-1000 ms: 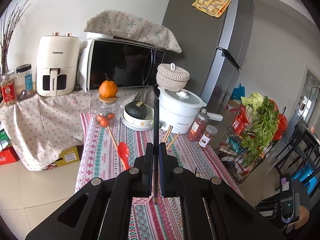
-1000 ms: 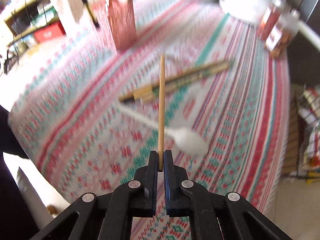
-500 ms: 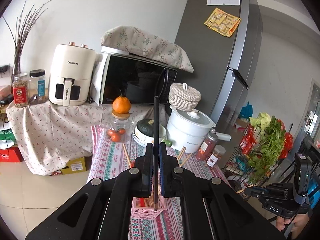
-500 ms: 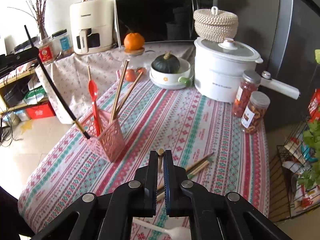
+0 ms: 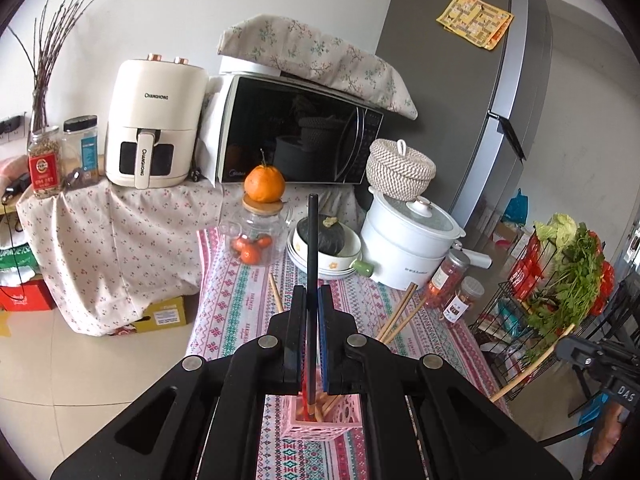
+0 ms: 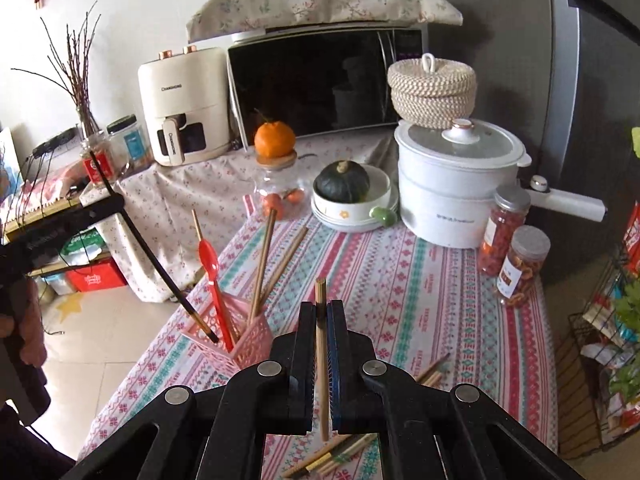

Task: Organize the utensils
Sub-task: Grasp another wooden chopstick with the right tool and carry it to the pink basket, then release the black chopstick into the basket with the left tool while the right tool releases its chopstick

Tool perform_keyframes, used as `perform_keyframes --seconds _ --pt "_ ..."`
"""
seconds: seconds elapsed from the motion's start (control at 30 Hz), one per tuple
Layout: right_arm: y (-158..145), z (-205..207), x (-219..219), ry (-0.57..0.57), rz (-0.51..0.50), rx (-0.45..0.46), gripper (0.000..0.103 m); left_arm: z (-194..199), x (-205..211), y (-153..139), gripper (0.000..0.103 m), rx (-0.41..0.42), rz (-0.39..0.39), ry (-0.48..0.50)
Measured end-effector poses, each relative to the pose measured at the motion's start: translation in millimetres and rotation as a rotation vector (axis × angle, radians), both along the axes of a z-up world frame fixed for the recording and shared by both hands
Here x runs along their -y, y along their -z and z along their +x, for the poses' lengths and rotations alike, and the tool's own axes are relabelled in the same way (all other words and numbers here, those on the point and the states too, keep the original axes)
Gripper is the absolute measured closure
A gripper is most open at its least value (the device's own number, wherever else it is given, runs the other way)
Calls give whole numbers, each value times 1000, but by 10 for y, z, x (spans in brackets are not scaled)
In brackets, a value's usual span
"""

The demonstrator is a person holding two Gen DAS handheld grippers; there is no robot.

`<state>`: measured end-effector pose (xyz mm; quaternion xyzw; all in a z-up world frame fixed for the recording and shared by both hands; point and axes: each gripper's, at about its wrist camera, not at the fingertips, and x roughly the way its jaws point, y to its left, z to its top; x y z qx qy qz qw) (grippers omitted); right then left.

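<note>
My left gripper [image 5: 312,300] is shut on a black chopstick [image 5: 312,248] held upright; in the right wrist view its lower tip [image 6: 200,322] dips into the pink mesh holder [image 6: 244,344]. The holder also shows below the left gripper [image 5: 316,426] and contains a red spoon [image 6: 210,268] and wooden chopsticks [image 6: 262,256]. My right gripper [image 6: 320,314] is shut on a wooden chopstick [image 6: 321,344], raised above the striped tablecloth [image 6: 420,300], right of the holder. More chopsticks [image 6: 336,458] lie on the cloth under it.
At the table's far end stand a glass jar with an orange on top [image 6: 276,176], a bowl with a dark squash [image 6: 352,196], a white cooker [image 6: 456,184] and two spice jars [image 6: 516,248]. A wire vegetable rack [image 5: 560,288] stands on the right.
My left gripper has brought the black chopstick over the pink holder, its tip now inside. My right gripper has lifted the wooden chopstick off the cloth and come closer to the holder.
</note>
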<state>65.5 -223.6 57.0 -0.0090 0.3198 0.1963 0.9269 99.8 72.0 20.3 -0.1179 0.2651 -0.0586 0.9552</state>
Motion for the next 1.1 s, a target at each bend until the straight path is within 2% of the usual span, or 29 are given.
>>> perform_keyframes --seconds 0.13,0.3,0.37,0.43,0.47,0.6,0.77,0.9,1.1 --pt "-163 -29 -64 -9 34 26 99 165 64 146 98 -29 21 13" --pt "-392 -5 -200 -26 52 54 99 308 117 257 95 -70 1 69" --pt "-497 16 -287 -35 46 70 99 296 116 240 81 -85 -5 80" --pt "-592 46 -373 -47 41 85 99 231 84 194 54 -79 -17 80" --pt "-634 59 -414 -51 41 92 99 187 53 169 52 -75 -23 74" --pt "-732 114 -550 -65 61 105 99 25 -60 132 49 -99 -23 60" --pt "-725 229 -760 -85 71 102 99 -39 -166 240 48 -170 0 53" --pt "-596 314 -893 -91 75 79 99 -59 -231 332 48 -216 2 55" --pt "-337 477 -986 -79 77 30 99 -73 -263 380 48 -238 4 64"
